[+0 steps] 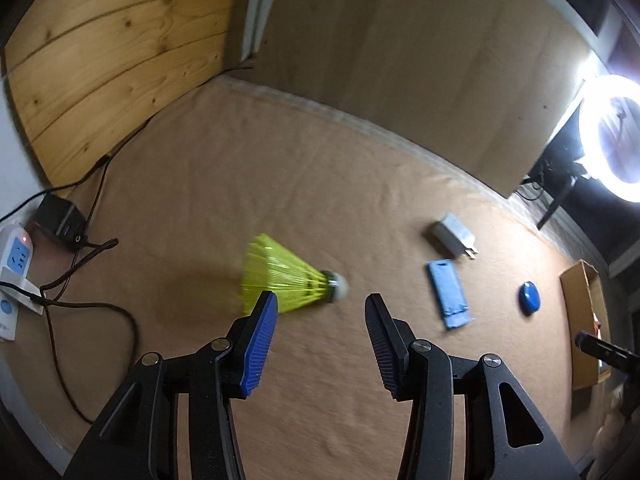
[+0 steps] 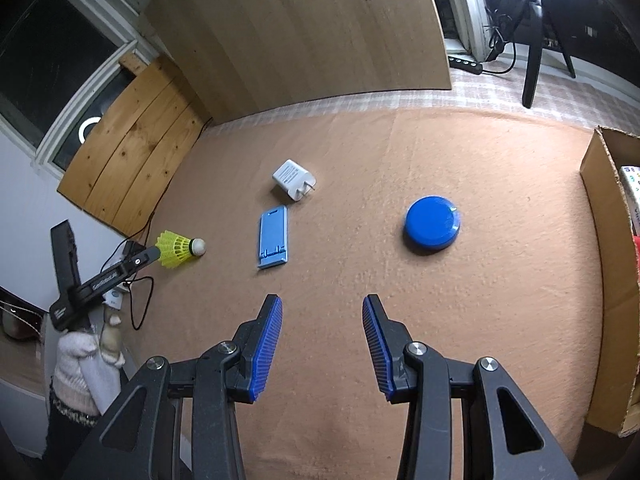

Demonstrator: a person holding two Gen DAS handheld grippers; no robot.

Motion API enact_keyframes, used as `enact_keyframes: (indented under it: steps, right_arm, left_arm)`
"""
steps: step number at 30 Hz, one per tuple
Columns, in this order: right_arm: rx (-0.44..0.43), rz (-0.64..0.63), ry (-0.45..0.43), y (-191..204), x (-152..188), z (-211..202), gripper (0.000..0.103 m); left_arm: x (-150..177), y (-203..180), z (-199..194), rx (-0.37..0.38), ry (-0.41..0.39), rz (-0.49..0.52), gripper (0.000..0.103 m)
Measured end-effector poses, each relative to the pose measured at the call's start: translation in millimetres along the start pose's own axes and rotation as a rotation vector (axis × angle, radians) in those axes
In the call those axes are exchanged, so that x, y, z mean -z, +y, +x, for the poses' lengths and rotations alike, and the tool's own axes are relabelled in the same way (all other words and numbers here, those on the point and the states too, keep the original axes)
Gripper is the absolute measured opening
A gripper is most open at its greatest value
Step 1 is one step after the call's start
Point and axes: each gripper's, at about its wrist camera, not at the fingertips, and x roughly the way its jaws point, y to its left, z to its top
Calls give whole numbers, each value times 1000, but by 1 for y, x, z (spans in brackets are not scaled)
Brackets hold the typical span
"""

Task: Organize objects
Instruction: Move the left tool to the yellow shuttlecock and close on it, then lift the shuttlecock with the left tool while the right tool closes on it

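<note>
A yellow shuttlecock (image 1: 286,276) with a white cork tip lies on its side on the tan cloth (image 1: 240,184). My left gripper (image 1: 320,298) hovers just short of it, open, with nothing between the pads; its left finger overlaps the skirt's near edge. To the right lie a white charger (image 1: 454,234), a light blue phone stand (image 1: 448,294) and a round blue disc (image 1: 529,298). My right gripper (image 2: 322,300) is open and empty over bare cloth, nearer than the stand (image 2: 273,236) and the disc (image 2: 432,225). The charger (image 2: 294,185) lies farther back. The shuttlecock (image 2: 178,249) is far left.
An open cardboard box (image 2: 608,260) holding some items stands at the right edge. A power strip (image 1: 16,256), a black adapter (image 1: 60,218) and loose cables sit at the left edge. Wooden boards (image 2: 304,28) lean along the back. A ring light (image 1: 616,136) glares at right.
</note>
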Motion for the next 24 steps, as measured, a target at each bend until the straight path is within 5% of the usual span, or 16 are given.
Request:
enact_keyframes:
  steps: [16,24]
  right_arm:
    - [24,13,32,-2,8,6,38]
    - [20,5,40,-1,7,7,38]
  left_arm:
    - [-14,17,31,-15,29,24,52]
    - [-11,14,51,78,97,1,50]
